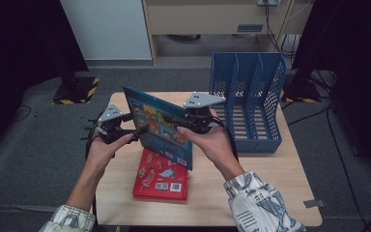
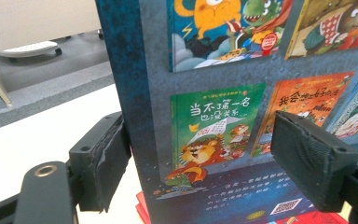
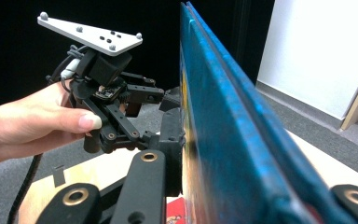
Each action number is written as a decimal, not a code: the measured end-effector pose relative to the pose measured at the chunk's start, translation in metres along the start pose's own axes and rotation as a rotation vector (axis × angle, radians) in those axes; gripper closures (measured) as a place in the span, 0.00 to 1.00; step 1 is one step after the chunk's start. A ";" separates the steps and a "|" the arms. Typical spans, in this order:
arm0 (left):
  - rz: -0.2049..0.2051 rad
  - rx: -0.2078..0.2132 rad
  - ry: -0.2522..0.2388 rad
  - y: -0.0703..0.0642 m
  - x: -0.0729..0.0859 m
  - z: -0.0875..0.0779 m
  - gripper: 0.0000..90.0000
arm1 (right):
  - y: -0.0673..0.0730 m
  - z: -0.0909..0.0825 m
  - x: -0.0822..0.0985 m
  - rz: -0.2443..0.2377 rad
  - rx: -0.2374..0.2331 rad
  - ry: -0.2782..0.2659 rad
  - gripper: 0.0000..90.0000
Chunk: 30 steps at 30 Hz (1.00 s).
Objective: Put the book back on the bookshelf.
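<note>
We hold the blue book [image 1: 162,125] upright above the middle of the desk [image 1: 270,193], over the red book [image 1: 160,175] that lies flat near the desk's front edge. Our right gripper [image 1: 193,123] has its fingers [image 3: 172,140] clamped on the blue book's edge, while the fingers [image 2: 314,161] of our left gripper [image 1: 125,131] stand apart on either side of its cover. A blue file rack [image 1: 249,101] stands at the desk's far right corner.
</note>
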<state>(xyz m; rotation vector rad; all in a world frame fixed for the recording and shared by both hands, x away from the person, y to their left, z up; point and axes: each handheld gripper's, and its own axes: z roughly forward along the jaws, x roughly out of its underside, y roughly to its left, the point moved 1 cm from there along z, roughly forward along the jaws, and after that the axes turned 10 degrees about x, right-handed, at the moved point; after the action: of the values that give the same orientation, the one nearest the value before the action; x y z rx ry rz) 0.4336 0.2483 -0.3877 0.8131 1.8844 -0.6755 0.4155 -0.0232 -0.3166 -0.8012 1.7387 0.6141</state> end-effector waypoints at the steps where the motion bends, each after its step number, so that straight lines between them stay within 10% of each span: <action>1: 0.001 0.001 0.000 0.000 0.000 0.000 0.22 | 0.000 0.000 0.000 0.002 0.000 0.000 0.85; 14: -0.029 0.011 0.005 0.000 0.011 0.000 0.17 | -0.002 0.001 -0.002 0.011 0.022 -0.020 0.91; 30: -0.166 -0.176 0.109 0.029 0.111 -0.002 0.11 | -0.028 0.009 -0.019 0.080 0.084 -0.037 0.91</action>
<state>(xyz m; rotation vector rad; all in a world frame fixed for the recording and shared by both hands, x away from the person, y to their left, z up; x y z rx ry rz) 0.4172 0.2962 -0.4910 0.5962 2.0936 -0.5659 0.4462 -0.0301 -0.3011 -0.6603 1.7572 0.6020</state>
